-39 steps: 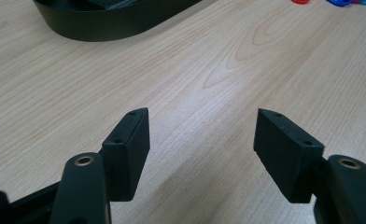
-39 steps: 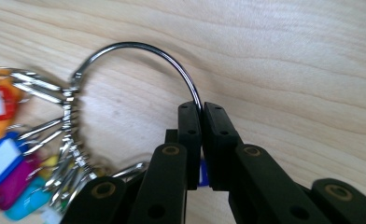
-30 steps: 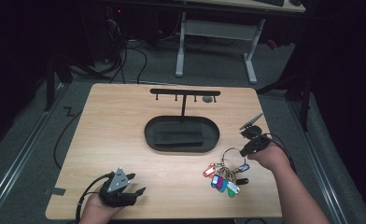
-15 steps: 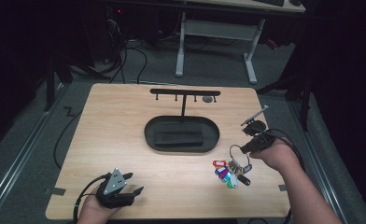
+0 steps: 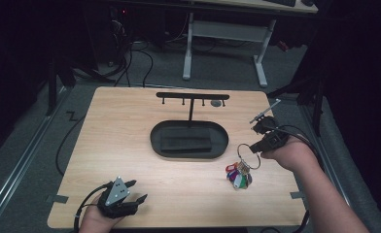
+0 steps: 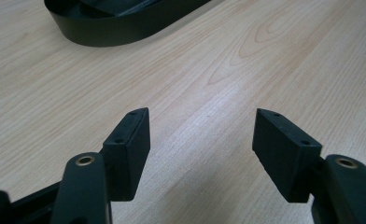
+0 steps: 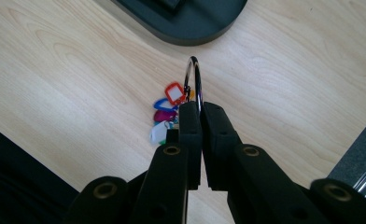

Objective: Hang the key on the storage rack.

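At the near edge of the wooden worktop, a person's left hand holds the left gripper low over the bare boards, its jaws spread wide with nothing between them (the left gripper view shows wood grain in the gap and the curved rim of the tray beyond). Farther in and toward the right edge, the right hand holds the right gripper with its jaws pressed together on a metal key ring; the right gripper view shows the thin ring standing upright, pinched edge-on between the two black pads. A cluster of coloured key tags in red, blue, purple, green and white hangs from the ring, its lower end at or just above the wood, a little to the right of the tray. At the centre of the worktop lies the black oval tray with a dark rectangular insert, and from its far side a thin post rises to a black hook rack with small pegs along its underside. Beyond the worktop, cables trail across grey carpet beneath a white-legged desk.
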`<state>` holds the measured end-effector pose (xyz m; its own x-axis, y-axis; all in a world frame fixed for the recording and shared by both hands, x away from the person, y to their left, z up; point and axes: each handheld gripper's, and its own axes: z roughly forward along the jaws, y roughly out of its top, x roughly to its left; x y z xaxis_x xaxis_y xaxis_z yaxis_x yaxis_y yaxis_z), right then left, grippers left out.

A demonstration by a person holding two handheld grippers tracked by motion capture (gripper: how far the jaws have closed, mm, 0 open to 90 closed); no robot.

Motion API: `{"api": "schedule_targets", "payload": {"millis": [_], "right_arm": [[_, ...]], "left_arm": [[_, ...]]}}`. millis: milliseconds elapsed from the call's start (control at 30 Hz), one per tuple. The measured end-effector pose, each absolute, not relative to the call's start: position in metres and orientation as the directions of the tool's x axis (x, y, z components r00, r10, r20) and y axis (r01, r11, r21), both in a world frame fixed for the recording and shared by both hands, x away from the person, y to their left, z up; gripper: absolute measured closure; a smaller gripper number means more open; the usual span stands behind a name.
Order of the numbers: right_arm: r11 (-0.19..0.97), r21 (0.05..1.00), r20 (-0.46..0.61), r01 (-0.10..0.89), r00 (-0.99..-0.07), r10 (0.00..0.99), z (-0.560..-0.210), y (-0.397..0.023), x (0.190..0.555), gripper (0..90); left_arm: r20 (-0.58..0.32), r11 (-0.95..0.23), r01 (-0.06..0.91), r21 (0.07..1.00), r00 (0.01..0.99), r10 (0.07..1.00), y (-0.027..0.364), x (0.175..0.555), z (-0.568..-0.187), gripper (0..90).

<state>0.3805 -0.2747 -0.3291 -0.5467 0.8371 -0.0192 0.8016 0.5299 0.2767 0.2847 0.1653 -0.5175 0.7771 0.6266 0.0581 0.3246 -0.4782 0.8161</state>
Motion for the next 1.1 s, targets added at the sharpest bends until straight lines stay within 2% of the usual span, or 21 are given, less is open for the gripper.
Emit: {"api": "schedule_targets", "payload": {"millis": [367, 733, 1100], "right_arm": [[0.561, 0.320, -0.062, 0.764, -0.573, 0.817, -0.296, -0.263, 0.382, 88.0], [0.575, 0.302, -0.058, 0.760, -0.587, 0.807, -0.290, -0.254, 0.388, 88.0], [0.585, 0.299, -0.076, 0.754, -0.592, 0.802, -0.275, -0.235, 0.414, 88.0]], "left_arm": [[0.055, -0.480, 0.325, 0.815, 0.781, 0.623, 0.164, 0.288, -0.519, 35.9], [0.053, -0.480, 0.330, 0.813, 0.779, 0.624, 0.166, 0.287, -0.519, 35.8], [0.065, -0.494, 0.328, 0.805, 0.780, 0.623, 0.168, 0.289, -0.520, 35.8]]}}
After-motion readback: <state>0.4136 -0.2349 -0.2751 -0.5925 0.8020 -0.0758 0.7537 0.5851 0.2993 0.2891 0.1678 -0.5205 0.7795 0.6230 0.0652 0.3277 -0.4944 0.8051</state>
